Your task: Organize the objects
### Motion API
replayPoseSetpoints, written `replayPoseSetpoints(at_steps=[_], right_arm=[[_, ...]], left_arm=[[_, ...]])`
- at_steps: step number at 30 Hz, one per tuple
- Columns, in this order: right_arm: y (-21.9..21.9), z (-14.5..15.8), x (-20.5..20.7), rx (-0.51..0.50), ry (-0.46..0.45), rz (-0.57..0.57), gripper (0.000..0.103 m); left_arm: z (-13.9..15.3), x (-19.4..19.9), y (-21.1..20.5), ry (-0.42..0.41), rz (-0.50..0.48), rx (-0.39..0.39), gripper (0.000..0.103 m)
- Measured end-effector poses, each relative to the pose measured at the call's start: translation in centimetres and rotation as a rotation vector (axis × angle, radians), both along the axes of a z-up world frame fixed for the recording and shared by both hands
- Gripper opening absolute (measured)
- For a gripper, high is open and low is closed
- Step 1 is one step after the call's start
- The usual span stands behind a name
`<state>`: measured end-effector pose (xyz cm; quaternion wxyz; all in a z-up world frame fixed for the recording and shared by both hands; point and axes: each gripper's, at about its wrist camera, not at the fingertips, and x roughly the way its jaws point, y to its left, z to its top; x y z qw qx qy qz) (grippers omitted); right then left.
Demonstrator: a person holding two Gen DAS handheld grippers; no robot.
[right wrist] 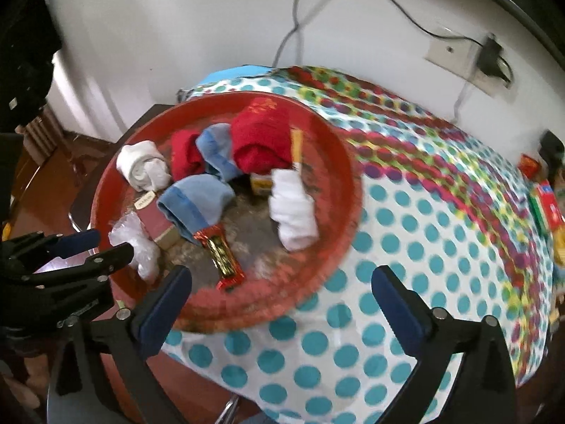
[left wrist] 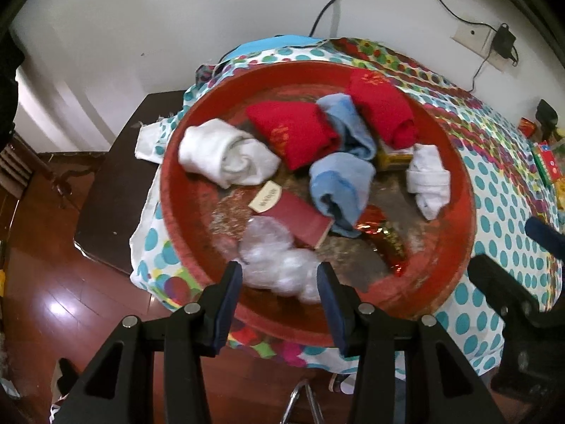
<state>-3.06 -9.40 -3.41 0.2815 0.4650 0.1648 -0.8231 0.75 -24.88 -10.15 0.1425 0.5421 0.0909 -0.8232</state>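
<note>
Polka-dot tablecloth [right wrist: 406, 247], red tray [left wrist: 455, 219], white wall [left wrist: 141, 17], both grippers' jaws apart, empty

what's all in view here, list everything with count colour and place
tray: 1, round, red, on the dotted cloth
rolled socks, red: 2, far part of the tray
rolled socks, blue: 2, middle of the tray
rolled socks, white: 2, one at each side of the tray
small box: 1, dark red, near part of the tray
clear plastic wrap: 1 crumpled clump, near rim
foil snack bar: 1, red and gold, tray floor
yellow box: 1, partly hidden under the socks
tablecloth: 1, white with teal dots
wall plug: 1, black
left gripper: open, above the wrap
right gripper: open, empty
</note>
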Motion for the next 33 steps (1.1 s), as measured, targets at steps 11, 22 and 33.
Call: replayPoseSetpoints(at_steps=[11,22,33], right_arm=[[-17.3,-0.4,5.7,0.034,-0.058,0.008,0.102],[-23.3,-1.8,7.9,0.036,-0.088,0.048,0.102],[-28.3,-3.0,9.3,0.04,-0.104,0.061,0.102]], left_arm=[[0.7,-1.0,1.7,-0.003,-0.027,-0.03,0.045],[1.5,-1.3,1.4,0.028,-0.014,0.011,0.045],[2.2,-1.3,2.4,0.056,-0.055,0.004,0.045]])
